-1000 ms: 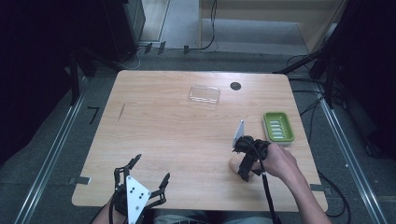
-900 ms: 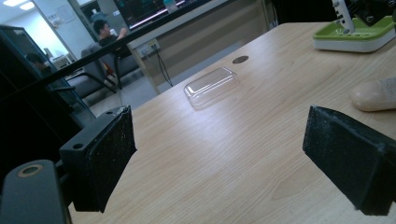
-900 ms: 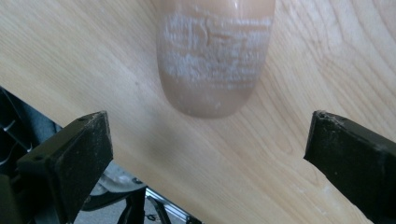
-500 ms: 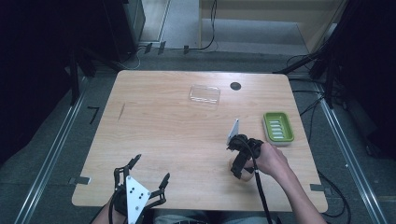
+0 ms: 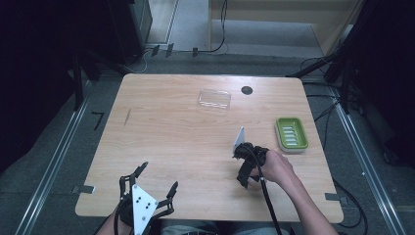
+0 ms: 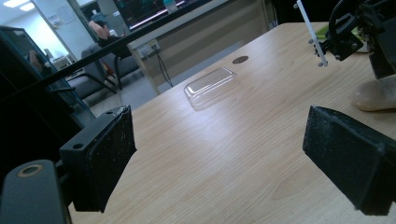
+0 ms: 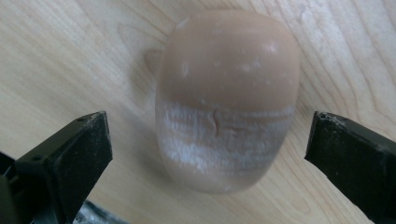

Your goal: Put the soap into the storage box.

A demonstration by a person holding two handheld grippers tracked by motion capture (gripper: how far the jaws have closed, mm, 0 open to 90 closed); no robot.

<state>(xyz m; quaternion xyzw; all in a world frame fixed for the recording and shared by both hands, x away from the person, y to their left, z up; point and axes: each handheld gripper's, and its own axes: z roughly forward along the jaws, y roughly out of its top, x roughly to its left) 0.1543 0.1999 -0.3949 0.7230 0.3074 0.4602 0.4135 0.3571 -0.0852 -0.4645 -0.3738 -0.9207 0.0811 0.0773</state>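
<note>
Left gripper (image 5: 149, 188): at the near-left table edge in the high view, jaws spread wide with nothing between them; same place as a second ago.
Clear lid (image 5: 214, 99): flat on the table (image 5: 166, 132) toward the far side, well apart from both grippers; unmoved.
Right gripper (image 5: 246, 175): pointing down at the near-right part of the table, jaws wide apart, one to each side of the soap and not touching it; it has shifted a little to the left and lower since a second ago.
Soap (image 7: 227, 98): tan bar lying on the wood, directly under the right gripper, between its jaws.
Green soap dish (image 5: 291, 133): near the right edge, beside the right hand (image 5: 276, 166); unmoved.
</note>
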